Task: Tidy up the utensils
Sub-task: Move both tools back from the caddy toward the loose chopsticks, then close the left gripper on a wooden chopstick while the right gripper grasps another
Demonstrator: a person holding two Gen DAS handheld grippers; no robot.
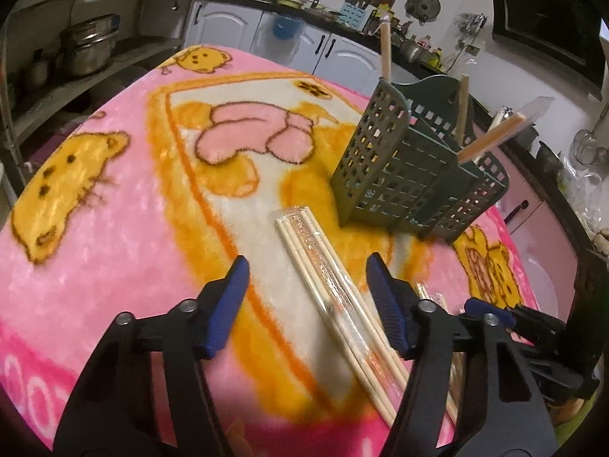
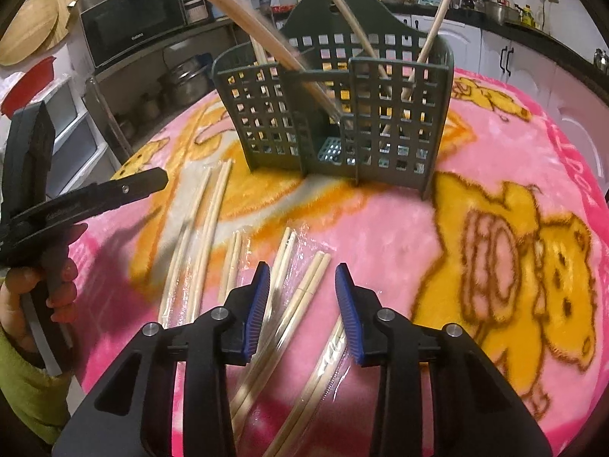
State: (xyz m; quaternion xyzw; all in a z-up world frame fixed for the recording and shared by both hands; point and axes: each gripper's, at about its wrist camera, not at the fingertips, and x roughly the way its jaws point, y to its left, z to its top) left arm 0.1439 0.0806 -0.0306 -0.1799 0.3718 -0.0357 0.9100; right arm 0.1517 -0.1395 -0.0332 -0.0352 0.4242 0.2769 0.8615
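Round table draped in pink cartoon blanket [image 1: 95,228]; soft pile, so thin sticks sink slightly and want a low, flat pinch.

Green lattice caddy [image 2: 331,114] upright toward the far edge, hanging tab at the back, divided into compartments. Several chopstick pairs already stood in it, leaning out at angles: tops splay because the cells are wide and the sticks slim. One wrapped pair [image 2: 266,34] slants leftward from the left cell; two more cross in the right cell.

Loose chopsticks remaining near the front edge, all lying roughly pointing at the caddy, some in clear sleeves. Long wrapped pair [image 1: 331,289] on the left; shorter pairs fanned beside it to the right.

Left gripper [image 1: 308,297] half open, pads astride the long wrapped pair, not yet pressing. Tilted downward, lined across the sticks so the jaws can close on both at once. Nothing held.

Right gripper [image 2: 302,297] narrower, pads either side of a bare pair [image 2: 304,289]; no contact evident, nothing lifted. Same downward tilt.

Hand [image 2: 38,293] with green sleeve visible at the left, gripping the left tool's handle.

Judged stage: partway; both tools set up for simultaneous picks. Risk: slick sleeves sliding, pairs splitting on closure.
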